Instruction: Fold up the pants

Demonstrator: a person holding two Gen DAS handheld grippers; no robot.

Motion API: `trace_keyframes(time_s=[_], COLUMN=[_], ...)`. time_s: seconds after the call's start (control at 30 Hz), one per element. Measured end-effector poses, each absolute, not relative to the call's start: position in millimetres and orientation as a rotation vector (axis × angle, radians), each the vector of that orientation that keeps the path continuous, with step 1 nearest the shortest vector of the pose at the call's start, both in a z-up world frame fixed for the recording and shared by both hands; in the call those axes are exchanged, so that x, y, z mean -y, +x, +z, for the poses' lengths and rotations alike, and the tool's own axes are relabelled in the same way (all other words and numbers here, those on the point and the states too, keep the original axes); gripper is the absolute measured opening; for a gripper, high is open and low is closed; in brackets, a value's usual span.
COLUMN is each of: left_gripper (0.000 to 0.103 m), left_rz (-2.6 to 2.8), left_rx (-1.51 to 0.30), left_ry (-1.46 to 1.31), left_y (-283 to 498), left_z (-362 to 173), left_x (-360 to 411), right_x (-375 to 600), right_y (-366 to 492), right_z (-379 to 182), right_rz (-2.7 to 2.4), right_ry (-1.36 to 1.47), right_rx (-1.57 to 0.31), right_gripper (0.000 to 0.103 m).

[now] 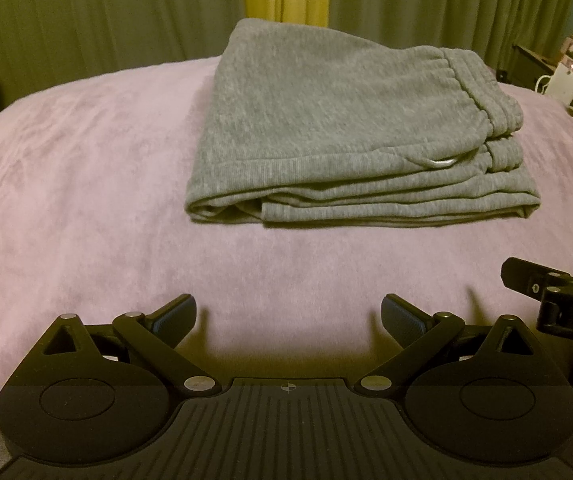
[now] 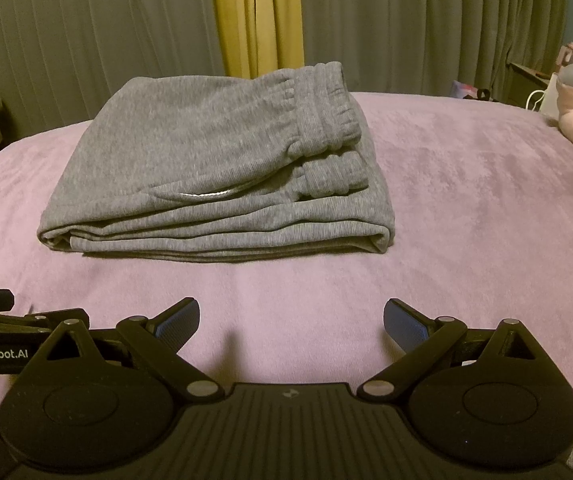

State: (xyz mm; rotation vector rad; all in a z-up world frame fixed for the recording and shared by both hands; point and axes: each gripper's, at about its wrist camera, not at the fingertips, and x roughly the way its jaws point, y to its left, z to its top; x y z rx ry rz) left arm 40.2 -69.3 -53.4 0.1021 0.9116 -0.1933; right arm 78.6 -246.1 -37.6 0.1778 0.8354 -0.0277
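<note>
Two grippers hang low over the bed, side by side, and both are spread wide with nothing in them. The left gripper (image 1: 288, 316) has its two black fingers far apart, and the blue pads (image 1: 400, 318) on the inside show. The right gripper (image 2: 291, 318) looks the same, with its fingers apart and only the bed cover between them. In the left view the right gripper pokes in at the right edge, and in the right view the left gripper pokes in at the left edge, so the two are near each other. Under them is a soft pink blanket (image 1: 86, 184) that covers the bed. Farther out on the blanket lie the gray pants (image 2: 214, 168), folded into a thick flat pile of layers. The stretchy waistband (image 2: 326, 104) sits on top, on the right side of the pile. Neither gripper touches the pants. Behind the bed hang green curtains (image 2: 86, 20) with a yellow strip (image 2: 254, 12) between them.
</note>
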Motion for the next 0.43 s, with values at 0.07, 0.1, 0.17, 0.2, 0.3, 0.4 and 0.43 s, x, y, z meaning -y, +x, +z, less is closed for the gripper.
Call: trace_keyframes(time_s=[0.07, 0.1, 0.17, 0.2, 0.3, 0.4, 0.43], left_gripper=[0.102, 0.102, 0.102, 0.102, 0.102, 0.102, 0.102], left_rz=[-0.194, -0.195, -0.197, -0.196, -0.191, -0.188, -0.184], left_rx=[-0.911, -0.910, -0.906, -0.904, -0.897, -0.908, -0.913], left_ry=[0.101, 0.100, 0.099, 0.100, 0.104, 0.103, 0.105], left_y=[40.7, 40.7, 40.6, 40.3, 39.8, 41.6, 42.3], left_z=[-53.1, -53.0, -52.6, -52.5, -51.9, -52.1, -52.4], left_x=[69.2, 69.1, 68.9, 68.9, 68.7, 68.7, 69.1], right_x=[246.0, 245.7, 245.3, 245.5, 245.7, 245.8, 245.7], right_y=[78.5, 78.8, 78.9, 78.8, 78.9, 78.4, 79.0], right_z=[-37.9, -38.0, -38.2, -38.3, -38.4, -38.4, -38.3], right_rz=[-0.027, -0.028, -0.029, -0.028, -0.028, -0.028, -0.027], right_ry=[0.176, 0.177, 0.175, 0.174, 0.173, 0.174, 0.174], right_rx=[-0.837, -0.836, -0.836, -0.837, -0.837, -0.837, -0.837], right_gripper=[0.099, 0.099, 0.099, 0.099, 0.099, 0.099, 0.099])
